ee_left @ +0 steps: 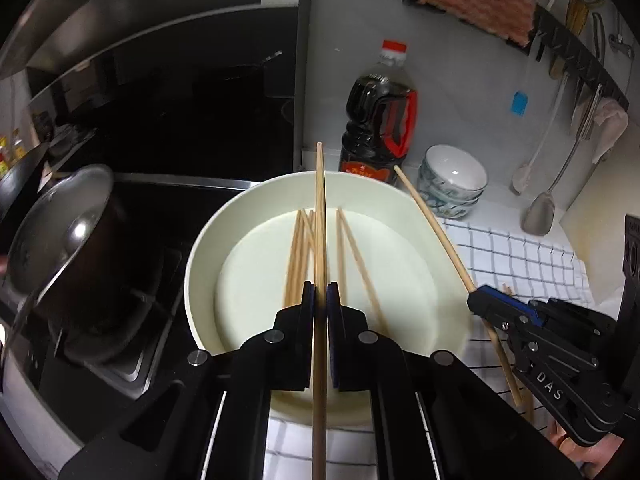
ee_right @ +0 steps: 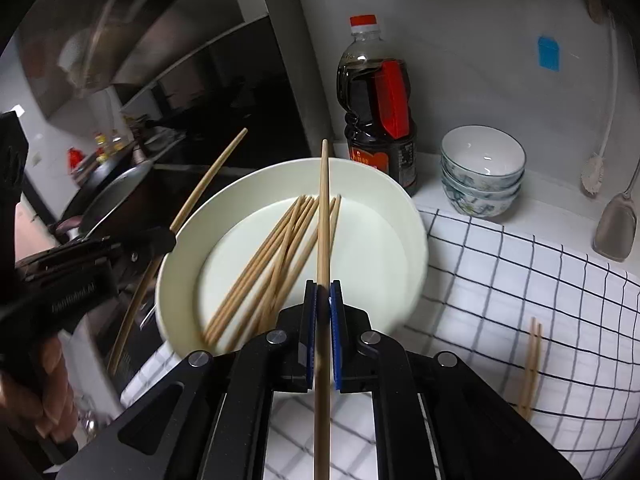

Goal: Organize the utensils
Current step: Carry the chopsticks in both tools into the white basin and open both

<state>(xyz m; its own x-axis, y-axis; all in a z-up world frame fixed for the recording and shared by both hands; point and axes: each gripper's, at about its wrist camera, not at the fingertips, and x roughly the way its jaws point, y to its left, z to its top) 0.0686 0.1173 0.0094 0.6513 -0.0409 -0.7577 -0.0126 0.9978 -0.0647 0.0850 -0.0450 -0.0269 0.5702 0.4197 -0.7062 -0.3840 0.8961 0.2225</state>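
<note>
A cream oval basin [ee_left: 224, 232] [ee_right: 192, 248] sits on a checked cloth and holds several wooden chopsticks [ee_left: 298, 248] [ee_right: 272, 264]. My left gripper [ee_left: 320, 292] is shut on one chopstick [ee_left: 319, 208] held above the basin. It also shows at the left of the right wrist view [ee_right: 172, 236], its chopstick [ee_right: 208, 176] slanting up. My right gripper [ee_right: 323, 292] is shut on another chopstick [ee_right: 323, 208] over the basin's near side. It shows at the right in the left wrist view [ee_left: 474, 300] with its chopstick [ee_left: 432, 228]. Two chopsticks [ee_right: 531, 368] lie on the cloth.
A dark soy sauce bottle [ee_left: 378, 120] [ee_right: 378, 112] stands behind the basin. Stacked patterned bowls [ee_left: 452, 180] [ee_right: 482, 172] stand to its right. A pot [ee_left: 60, 240] sits on the black stove at left. A spatula [ee_left: 538, 216] and ladles hang on the right wall.
</note>
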